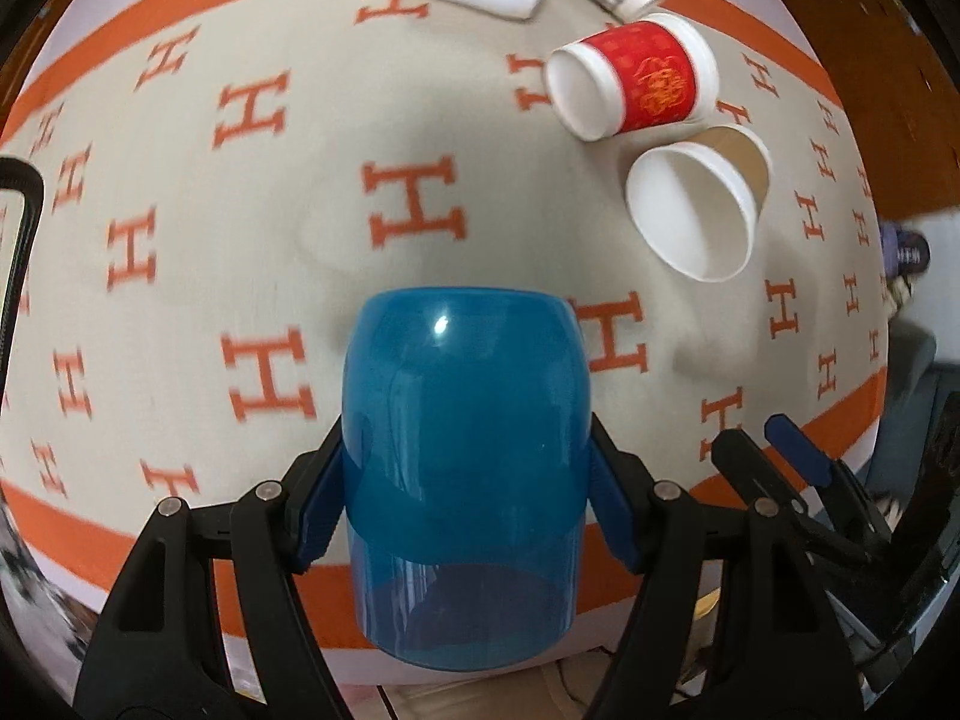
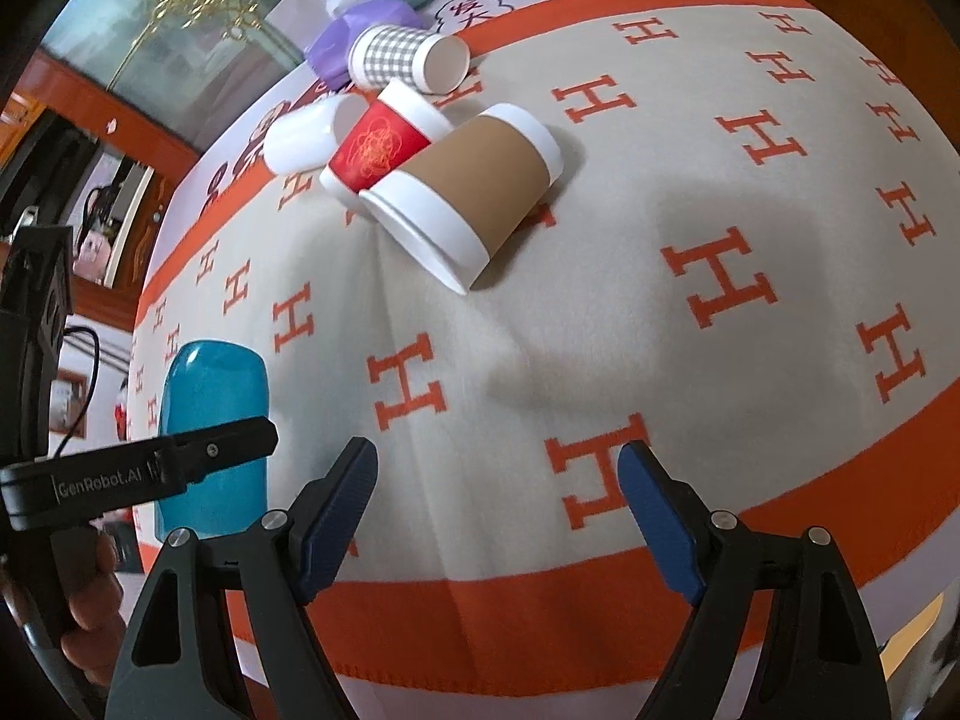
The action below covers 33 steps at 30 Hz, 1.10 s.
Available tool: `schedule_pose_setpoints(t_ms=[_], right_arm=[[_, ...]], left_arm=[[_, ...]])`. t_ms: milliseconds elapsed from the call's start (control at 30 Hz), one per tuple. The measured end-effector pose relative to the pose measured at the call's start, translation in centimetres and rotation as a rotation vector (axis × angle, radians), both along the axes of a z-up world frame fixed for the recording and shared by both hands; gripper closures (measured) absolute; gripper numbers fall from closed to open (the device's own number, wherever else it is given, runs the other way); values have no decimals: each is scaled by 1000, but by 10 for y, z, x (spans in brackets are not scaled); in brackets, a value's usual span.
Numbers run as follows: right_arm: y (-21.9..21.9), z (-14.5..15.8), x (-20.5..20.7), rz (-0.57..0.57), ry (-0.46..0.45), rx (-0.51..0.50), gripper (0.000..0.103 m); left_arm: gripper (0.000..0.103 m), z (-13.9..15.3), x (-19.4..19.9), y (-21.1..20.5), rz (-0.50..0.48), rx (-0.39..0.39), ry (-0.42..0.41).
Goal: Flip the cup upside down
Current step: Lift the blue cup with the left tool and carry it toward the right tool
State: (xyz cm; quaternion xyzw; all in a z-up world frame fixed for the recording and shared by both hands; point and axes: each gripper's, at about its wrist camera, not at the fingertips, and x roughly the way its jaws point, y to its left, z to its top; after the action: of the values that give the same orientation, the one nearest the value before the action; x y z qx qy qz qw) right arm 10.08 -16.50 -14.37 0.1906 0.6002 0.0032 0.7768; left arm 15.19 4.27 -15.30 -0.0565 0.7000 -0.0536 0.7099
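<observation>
My left gripper [image 1: 465, 492] is shut on a blue translucent plastic cup [image 1: 465, 444], pads pressing both its sides. The cup is held above the cloth near the table's front edge, its closed end pointing away and up. In the right wrist view the blue cup [image 2: 213, 414] shows at far left, clamped by the left gripper [image 2: 180, 462]. My right gripper [image 2: 498, 516] is open and empty over the cloth, to the right of the blue cup; its fingertips [image 1: 792, 450] show at the lower right of the left wrist view.
A beige cloth [image 2: 600, 324] with orange H marks and an orange border covers the table. Several cups lie on their sides at the far part: brown-sleeved [image 2: 474, 192], red [image 2: 378, 144], white [image 2: 300, 141], checked [image 2: 408, 57]. A purple bag [image 2: 360, 30] lies behind them.
</observation>
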Motion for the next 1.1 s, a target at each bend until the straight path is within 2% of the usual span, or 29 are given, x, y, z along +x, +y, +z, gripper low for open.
schedule_pose_setpoints(t_ms=[167, 467, 667, 867, 1100], right_arm=[[1, -4, -3, 51, 14, -8, 19], [5, -13, -17, 142, 30, -27, 19], [5, -15, -34, 167, 33, -25, 19], [1, -11, -44, 165, 33, -21, 19], [0, 2, -54, 175, 27, -13, 19]], left_arm=[[35, -20, -30, 2, 90, 5, 8], [35, -40, -75, 5, 175, -19, -5], [35, -44, -89, -7, 115, -9, -43], [34, -36, -95, -10, 75, -50, -45], [34, -5, -101, 4, 70, -67, -76]])
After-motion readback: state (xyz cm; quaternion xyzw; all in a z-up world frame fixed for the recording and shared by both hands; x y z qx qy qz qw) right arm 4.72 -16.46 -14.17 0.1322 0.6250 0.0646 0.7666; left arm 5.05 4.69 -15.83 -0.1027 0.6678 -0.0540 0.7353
